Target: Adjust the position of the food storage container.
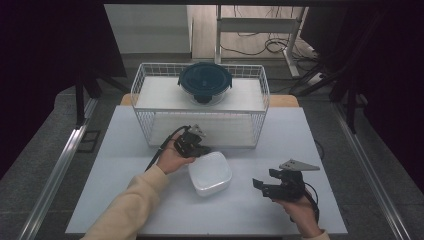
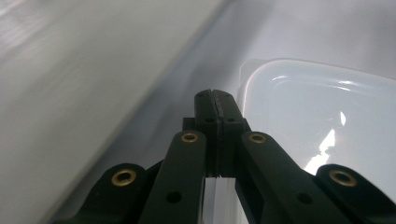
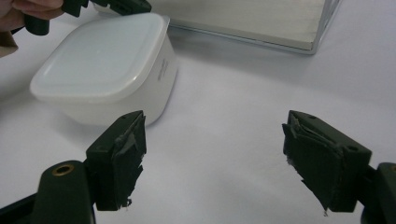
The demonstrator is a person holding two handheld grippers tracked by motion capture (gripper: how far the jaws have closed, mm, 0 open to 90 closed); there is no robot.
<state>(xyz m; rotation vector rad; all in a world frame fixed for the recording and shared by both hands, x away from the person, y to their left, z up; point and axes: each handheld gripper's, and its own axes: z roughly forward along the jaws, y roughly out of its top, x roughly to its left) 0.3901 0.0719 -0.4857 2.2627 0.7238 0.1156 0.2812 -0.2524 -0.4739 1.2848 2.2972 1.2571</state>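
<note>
Nearest, at five o'clock on the pale grey rectangular table (image 1: 250, 210): the right gripper (image 1: 264, 184), black, with a grey three-cornered plate on top, held in a hand coming from the bottom edge. Jaws wide apart, nothing between them, just bare table surface below in the right gripper view (image 3: 212, 163). Torn dark padding visible on both fingers (image 3: 126, 158). Pointing toward nine o'clock, at the container, but well apart from it.

Next, near the centre of the table, slightly toward six o'clock: the white, square, rounded-corner plastic container with its white lid on (image 1: 210, 172). Standing flat on the table, upright, lid closed on top. In the right gripper view seen at ten o'clock (image 3: 105, 65), with small dark print on its side wall.

Just beyond it, at eleven o'clock from the container: the left gripper (image 1: 199, 148), black, held in a hand with a cream-coloured sleeve (image 1: 130, 205). Jaws pressed fully together, clenched on nothing, as seen in the left gripper view (image 2: 216, 105). Tips right beside the far-left corner of the lid (image 2: 317, 116); whether touching it, cannot tell.

Farther, at twelve o'clock: a white wire-mesh basket rack with a pale shelf board (image 1: 145, 100), standing on the far half of the table. On top of the shelf, a round clear container with a dark blue-green lid (image 1: 205, 82). Beyond the table, a white metal frame (image 1: 260, 25) and loose cables on the floor.
</note>
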